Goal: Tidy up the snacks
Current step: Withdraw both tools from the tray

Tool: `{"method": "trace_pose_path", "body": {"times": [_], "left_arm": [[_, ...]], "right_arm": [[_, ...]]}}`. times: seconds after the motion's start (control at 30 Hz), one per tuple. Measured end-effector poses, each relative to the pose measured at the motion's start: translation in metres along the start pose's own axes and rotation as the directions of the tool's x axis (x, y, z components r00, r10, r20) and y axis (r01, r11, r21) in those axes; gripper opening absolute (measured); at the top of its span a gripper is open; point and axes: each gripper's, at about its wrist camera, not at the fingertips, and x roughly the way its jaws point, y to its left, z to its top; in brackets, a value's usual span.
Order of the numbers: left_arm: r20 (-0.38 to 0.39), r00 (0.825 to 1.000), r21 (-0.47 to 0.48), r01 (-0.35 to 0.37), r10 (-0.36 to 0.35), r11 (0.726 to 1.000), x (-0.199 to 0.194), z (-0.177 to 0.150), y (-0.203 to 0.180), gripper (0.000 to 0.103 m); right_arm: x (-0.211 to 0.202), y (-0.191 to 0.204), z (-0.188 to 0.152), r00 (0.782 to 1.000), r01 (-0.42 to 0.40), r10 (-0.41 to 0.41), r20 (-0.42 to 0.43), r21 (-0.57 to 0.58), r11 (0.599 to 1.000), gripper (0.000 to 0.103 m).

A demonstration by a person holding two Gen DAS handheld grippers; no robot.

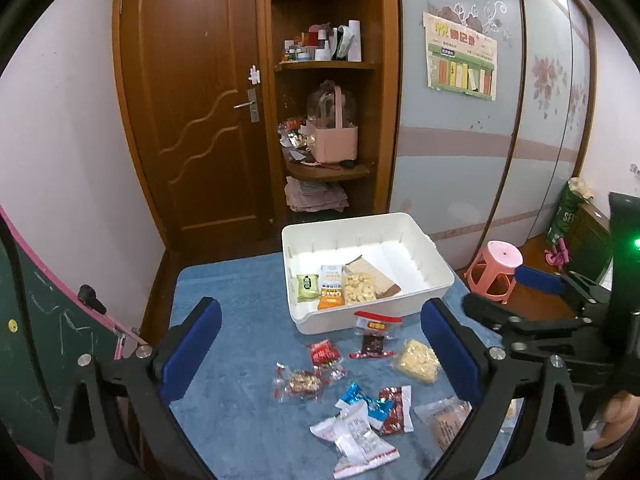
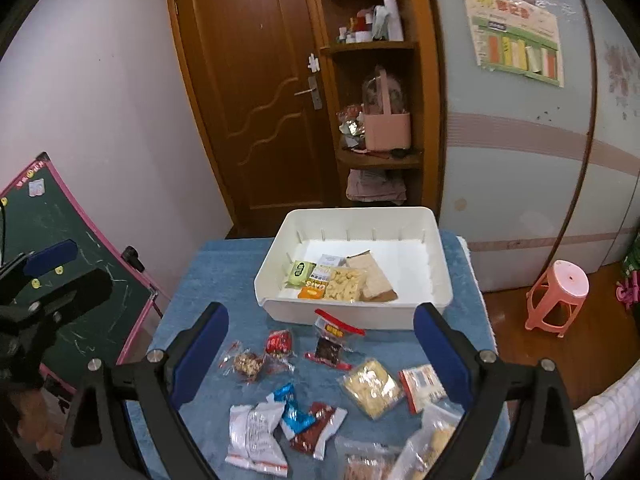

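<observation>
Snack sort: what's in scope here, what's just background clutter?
In scope:
white plastic bin
loose wrapped snacks on blue cloth
yellow puffed-snack bag
packets already in the bin

Background:
pink plastic stool
pink tote on wooden shelf
green chalkboard
wall poster

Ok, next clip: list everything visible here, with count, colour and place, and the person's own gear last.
bin: 1, white, far end of the blue cloth, with a few packets inside
blue cloth: 1, covering the table
loose snack packets: about ten, red, white, blue, yellow, on the cloth before the bin
stool: 1, pink, floor at right
door: 1, brown, shut, behind
corner shelf: 1, brown, cluttered, holds a pink bag
chalkboard: 1, green with pink frame, left
poster: 1, on wardrobe
left gripper: open, empty
right gripper: open, empty
</observation>
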Motion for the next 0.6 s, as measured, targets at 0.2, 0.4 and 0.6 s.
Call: {"method": "trace_pose_path", "body": {"times": [0.2,0.4,0.6], "left_arm": [[-0.007,1.0,-0.009,0.002,-0.002,1.0,-0.021,-0.025,-0.01,0.1],[-0.071,0.997,-0.014,0.005,-0.006,1.0,-0.012,-0.066,-0.017,0.1],[-0.173,0.984,-0.064,0.02,-0.031,0.998,0.022,-0.112,-0.023,0.1]], "right_arm": [[-0.042,-0.024,-0.03,0.999,-0.043,0.043,0.018,0.017,0.999,0.095],[-0.052,-0.044,-0.069,1.0,-0.024,0.025,-0.011,0.039,0.999,0.095],[-0.049,-0.055,-0.113,1.0,0.01,-0.009,-0.01,0.065,0.998,0.095]]}}
